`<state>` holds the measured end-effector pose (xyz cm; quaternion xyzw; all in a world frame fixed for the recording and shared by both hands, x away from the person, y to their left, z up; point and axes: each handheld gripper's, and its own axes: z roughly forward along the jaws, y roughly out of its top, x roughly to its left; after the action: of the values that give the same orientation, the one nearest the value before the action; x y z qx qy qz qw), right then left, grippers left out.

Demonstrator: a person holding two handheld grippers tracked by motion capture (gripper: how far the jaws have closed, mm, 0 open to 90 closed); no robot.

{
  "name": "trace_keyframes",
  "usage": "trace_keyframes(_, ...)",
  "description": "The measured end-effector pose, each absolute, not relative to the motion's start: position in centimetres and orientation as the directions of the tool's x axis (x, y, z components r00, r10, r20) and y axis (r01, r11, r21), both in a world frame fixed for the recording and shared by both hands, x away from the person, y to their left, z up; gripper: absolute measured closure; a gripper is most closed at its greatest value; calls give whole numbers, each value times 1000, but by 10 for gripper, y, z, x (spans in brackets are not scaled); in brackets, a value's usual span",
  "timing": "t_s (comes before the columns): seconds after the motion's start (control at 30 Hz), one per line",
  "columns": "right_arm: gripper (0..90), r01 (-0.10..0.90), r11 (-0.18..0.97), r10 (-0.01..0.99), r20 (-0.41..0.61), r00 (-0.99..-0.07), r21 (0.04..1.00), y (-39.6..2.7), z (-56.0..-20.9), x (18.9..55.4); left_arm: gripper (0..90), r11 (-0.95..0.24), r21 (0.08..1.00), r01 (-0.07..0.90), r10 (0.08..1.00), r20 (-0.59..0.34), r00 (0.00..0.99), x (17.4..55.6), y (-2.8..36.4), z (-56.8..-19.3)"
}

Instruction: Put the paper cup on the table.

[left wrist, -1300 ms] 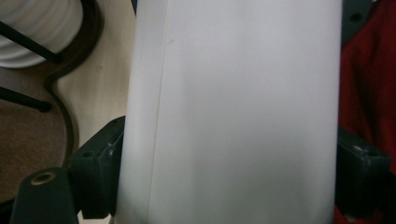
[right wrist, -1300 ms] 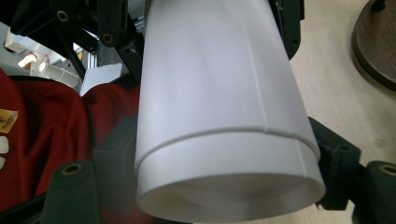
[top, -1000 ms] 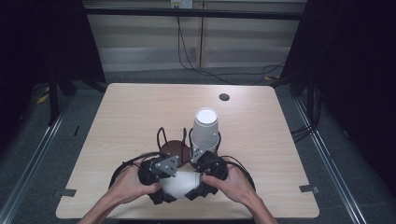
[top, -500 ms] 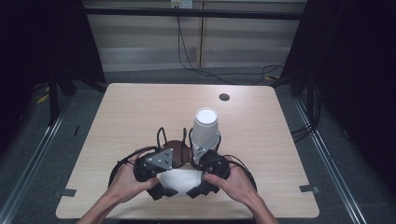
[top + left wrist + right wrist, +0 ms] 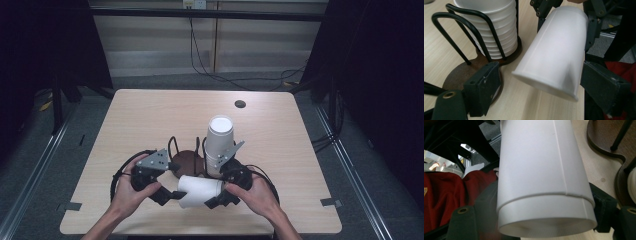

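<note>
- Near the front edge of the table [image 5: 150, 110], a white paper cup [image 5: 200, 190] is held on its side between the two grippers, just in front of the wire cup holder [image 5: 187, 157].
- The right gripper [image 5: 220, 197] is clamped on the cup at its closed, base end; in the right gripper view its jaws press on both sides of the cup wall.
- The left gripper [image 5: 167, 194] has just been closing about the open rim; in the left gripper view one jaw touches the rim while the other stands clear of it, so no grip is made yet.
- An upside-down stack of cups [image 5: 218, 145] stands in the holder.
- The step in hand is judged to be a handover or the pulling apart of nested cups.
- Next, a full closing of the left jaws on the rim is called for, gently enough that the thin wall is not crushed.
</note>
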<state>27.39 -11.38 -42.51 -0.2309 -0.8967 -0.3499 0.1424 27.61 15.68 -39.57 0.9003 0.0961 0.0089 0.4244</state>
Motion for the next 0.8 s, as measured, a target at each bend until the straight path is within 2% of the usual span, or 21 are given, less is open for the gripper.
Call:
trace_keyframes(0.2, 248, 540, 629, 342, 425, -838, 559, -119, -426, 275, 162, -577, 786, 222, 215, -116, 970, 277, 176, -403)
trace_keyframes(0.4, 247, 536, 589, 333, 422, -843, 605, -126, -425, 274, 162, -537, 803, 260, 235, -154, 960, 276, 186, -412)
trace_keyframes(0.8, 245, 502, 541, 313, 393, -865, 675, -130, -425, 271, 161, -501, 814, 294, 219, -209, 953, 272, 179, -425)
